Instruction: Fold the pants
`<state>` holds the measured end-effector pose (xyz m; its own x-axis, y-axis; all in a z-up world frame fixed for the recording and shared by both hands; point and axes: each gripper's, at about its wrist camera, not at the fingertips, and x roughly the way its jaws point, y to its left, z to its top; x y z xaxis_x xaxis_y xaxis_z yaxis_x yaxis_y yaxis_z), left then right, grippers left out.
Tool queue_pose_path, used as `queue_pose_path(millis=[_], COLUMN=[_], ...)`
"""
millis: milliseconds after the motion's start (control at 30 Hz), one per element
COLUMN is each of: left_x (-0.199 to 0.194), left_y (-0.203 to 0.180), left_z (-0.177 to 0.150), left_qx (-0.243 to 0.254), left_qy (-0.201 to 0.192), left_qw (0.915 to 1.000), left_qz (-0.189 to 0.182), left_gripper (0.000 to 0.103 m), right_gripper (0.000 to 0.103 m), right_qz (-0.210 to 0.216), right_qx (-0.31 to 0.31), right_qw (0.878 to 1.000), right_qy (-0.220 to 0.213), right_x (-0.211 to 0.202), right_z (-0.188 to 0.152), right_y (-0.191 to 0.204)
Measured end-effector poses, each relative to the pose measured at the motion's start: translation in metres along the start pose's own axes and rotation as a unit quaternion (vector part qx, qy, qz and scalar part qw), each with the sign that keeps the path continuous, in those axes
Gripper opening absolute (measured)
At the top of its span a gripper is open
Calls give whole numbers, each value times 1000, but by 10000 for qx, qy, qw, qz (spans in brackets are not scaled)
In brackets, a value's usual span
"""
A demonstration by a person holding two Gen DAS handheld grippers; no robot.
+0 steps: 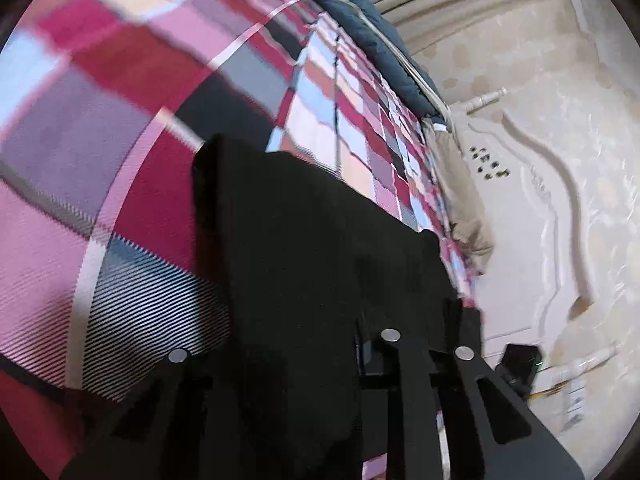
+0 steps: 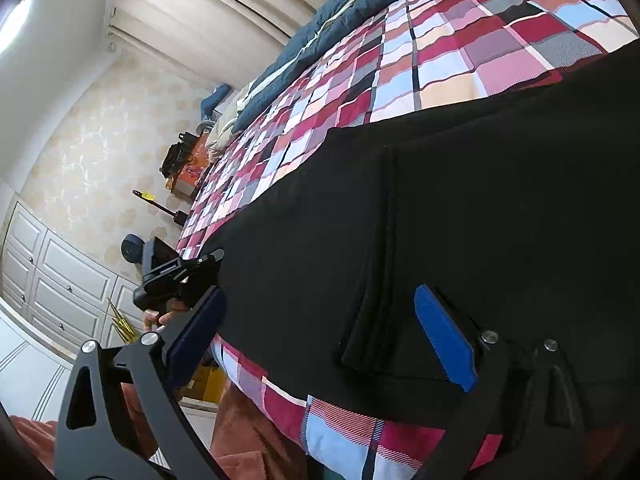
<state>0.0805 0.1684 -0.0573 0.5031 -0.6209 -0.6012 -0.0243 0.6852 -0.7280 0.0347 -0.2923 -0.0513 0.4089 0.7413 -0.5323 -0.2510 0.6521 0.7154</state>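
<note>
Your black pants [image 2: 460,208] lie spread across the plaid bedspread [image 2: 440,52], reaching to the near edge of the bed, with a folded leg end [image 2: 384,320] stacked on top near that edge. Your right gripper [image 2: 316,344] hangs over that edge with its blue pads [image 2: 444,340] wide apart, one above the folded leg end, the other out past the bed's edge over the floor side; nothing sits between them.

Over in the left wrist view, black cloth [image 1: 304,248] fills the space ahead of your left gripper [image 1: 320,352] and drapes over its frame. The fingertips are buried under the fabric, so you can't tell whether they're pinched or parted; they may have the cloth, but the view is too dark to say.

Around you: a dark blue quilt [image 2: 320,40] runs along the far side of the bed, just beside pale curtains [image 2: 224,12]. White cabinet doors [image 2: 60,280] stand off to the side, and a black device on a stand [image 2: 168,272] sits close by the bed's edge, near your right gripper's outer finger.
</note>
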Motion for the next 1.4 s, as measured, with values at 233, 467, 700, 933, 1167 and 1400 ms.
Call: queue_pose_path(millis=[233, 467, 700, 933, 1167, 1400], left_x=[-25, -28, -12, 21, 63, 111], left_y=[-57, -116, -184, -247, -292, -320], left_z=[3, 5, 0, -25, -56, -88], left_qx=[720, 1259, 1837, 2613, 3102, 3489], left_qy=[-362, -439, -375, -212, -6, 187], left_qw=[9966, 9911, 9822, 9642, 9485, 9328], left_qz=[145, 61, 78, 397, 639, 881], left_gripper=[18, 17, 16, 16, 16, 17], right_gripper=[97, 100, 100, 100, 100, 100], right_qz=[-98, -251, -307, -900, -1435, -2156], right_qx=[-9, 149, 191, -172, -264, -482], right_qw=[10000, 9996, 9993, 9956, 9872, 9672], right_qy=[-9, 5, -26, -207, -644, -1255], right_x=[0, -2, -14, -29, -60, -100], right_z=[0, -2, -9, -18, -28, -38], right_y=[4, 8, 10, 15, 6, 1])
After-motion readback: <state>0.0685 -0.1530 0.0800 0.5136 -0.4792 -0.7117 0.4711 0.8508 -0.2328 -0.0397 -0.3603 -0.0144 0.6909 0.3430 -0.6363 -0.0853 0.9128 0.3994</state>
